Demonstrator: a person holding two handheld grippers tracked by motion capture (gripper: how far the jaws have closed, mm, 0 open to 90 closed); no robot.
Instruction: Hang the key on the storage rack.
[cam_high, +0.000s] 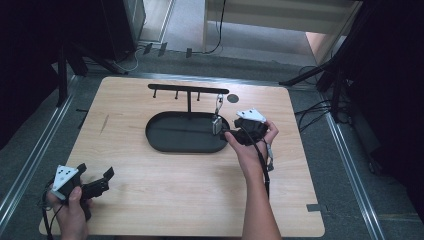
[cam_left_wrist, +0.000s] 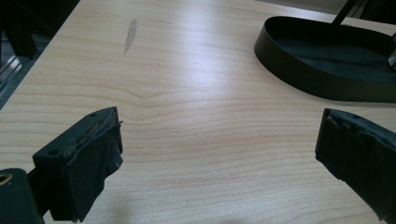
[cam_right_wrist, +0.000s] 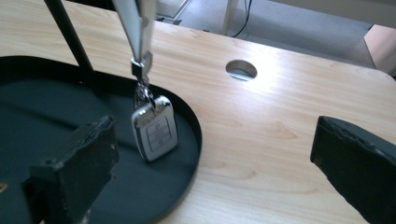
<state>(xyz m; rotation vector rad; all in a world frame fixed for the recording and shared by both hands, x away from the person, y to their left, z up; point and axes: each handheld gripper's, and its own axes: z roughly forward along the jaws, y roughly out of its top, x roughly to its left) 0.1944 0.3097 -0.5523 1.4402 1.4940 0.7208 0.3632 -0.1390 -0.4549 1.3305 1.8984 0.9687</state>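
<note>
Two tongs, both with jaws apart: right tongs (cam_right_wrist: 212, 158) face a car key fob (cam_right_wrist: 155, 133) hanging over a black oval tray (cam_right_wrist: 187, 119); left tongs (cam_left_wrist: 219, 158) hover above bare counter (cam_left_wrist: 187, 70)

Three cameras: one fixed overhead, one riding each gripper.

High view looks forward and down over the whole table (cam_high: 200, 200) from the person's side. Left gripper view sits low near the table's near-left corner, facing across bare wood toward the tray (cam_left_wrist: 299, 70). Right gripper view is close at the tray's (cam_right_wrist: 187, 116) right end, facing the fob (cam_right_wrist: 155, 133) and the hole (cam_right_wrist: 241, 70). All three views share the tray.
</note>
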